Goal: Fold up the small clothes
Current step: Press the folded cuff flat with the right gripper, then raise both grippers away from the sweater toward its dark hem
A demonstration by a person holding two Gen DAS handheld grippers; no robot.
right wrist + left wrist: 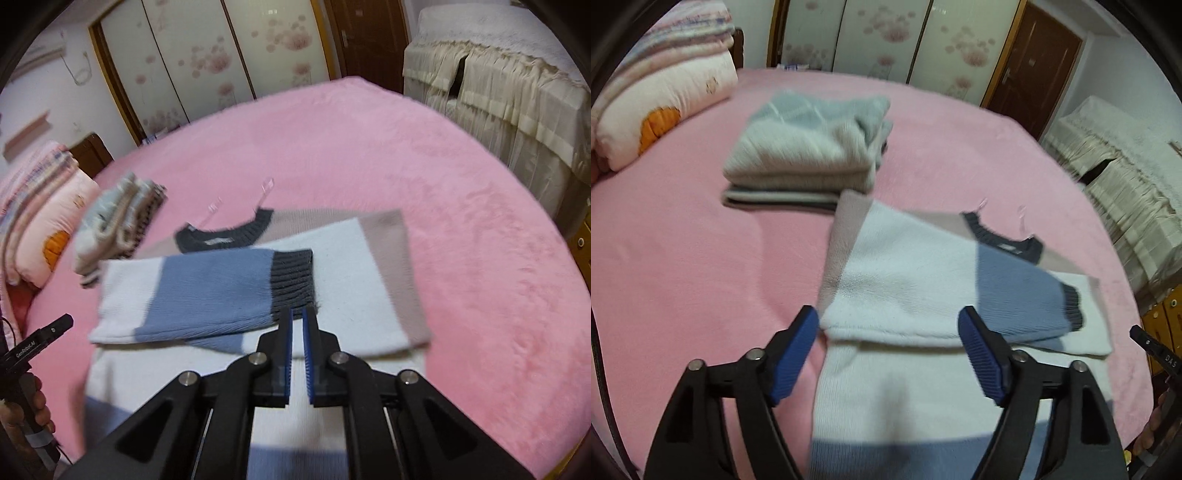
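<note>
A pink bed (683, 236) fills both views. At its far left lies a rolled quilt (661, 99), pink and cream with an orange patch. Just right of it sits a stack (809, 147) of folded grey knitwear, resting on a striped piece at the bottom.

Right of the stack, and nearly touching its near corner, a small sweater (901, 266) lies flat on the bed. It is pale blue-white with mid-blue and dusty pink blocks and a dark grey collar (1004, 240). One sleeve (207, 291) is folded across the chest, its dark ribbed cuff (291, 280) pointing right. The sweater's lower part runs toward the cameras, under both grippers.

The left gripper (888, 332) hovers over the sweater's near edge with its blue pads (796, 354) set wide apart, one at either side of the cloth, and nothing pinched between them.

The right gripper (297, 317) hangs just short of the cuff. Its jaws are nearly together, leaving only a thin slit, and they hold no fabric.

Behind the bed stand floral sliding doors (886, 40), then a brown door (1034, 66). At far right is furniture under a cream cover (506, 85).
</note>
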